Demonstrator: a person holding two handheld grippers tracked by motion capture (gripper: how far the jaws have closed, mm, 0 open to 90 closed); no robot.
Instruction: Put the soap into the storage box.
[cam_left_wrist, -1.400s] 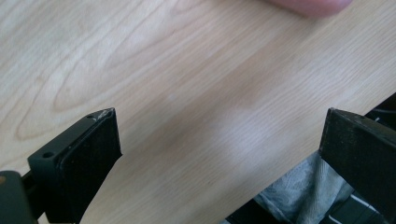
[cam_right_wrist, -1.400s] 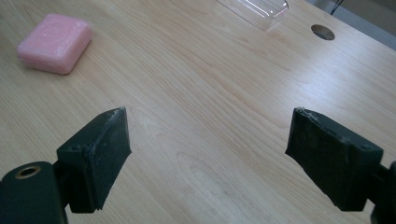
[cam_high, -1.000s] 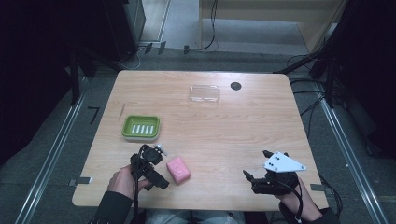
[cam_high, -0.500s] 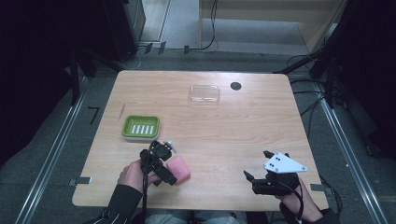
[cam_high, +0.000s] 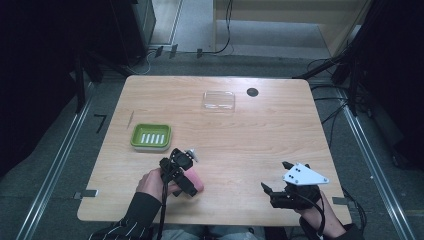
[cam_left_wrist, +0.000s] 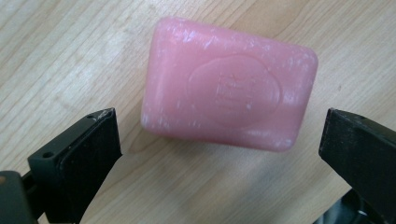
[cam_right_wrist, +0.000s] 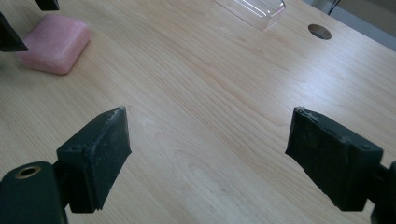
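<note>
**Ana:** Pink soap (cam_high: 193, 181) lay near the front edge of the wooden tabletop (cam_high: 260, 135) in the high view, and the left tool (cam_high: 186, 186) sat right over it, hiding most of the bar.

**Ben:** And the right tool (cam_high: 278, 191)?

**Ana:** Well apart, low at the front right corner, grey plate on top. A green soap dish (cam_high: 151, 137) stood just behind the left hand, a clear lid (cam_high: 219, 100) far back beside a dark round hole (cam_high: 252, 92).

**Ben:** Left gripper view?

**Ana:** Jaws spread wide, one on each side of the soap (cam_left_wrist: 229, 95), neither touching it. The bar rested flat on the wood, an oval stamp facing up.

**Ben:** Right gripper view?

**Ana:** Jaws wide there too, holding nothing, bare wood between them. The soap (cam_right_wrist: 55, 43) showed far off at upper left, the lid (cam_right_wrist: 254, 8) at the top edge.
</note>
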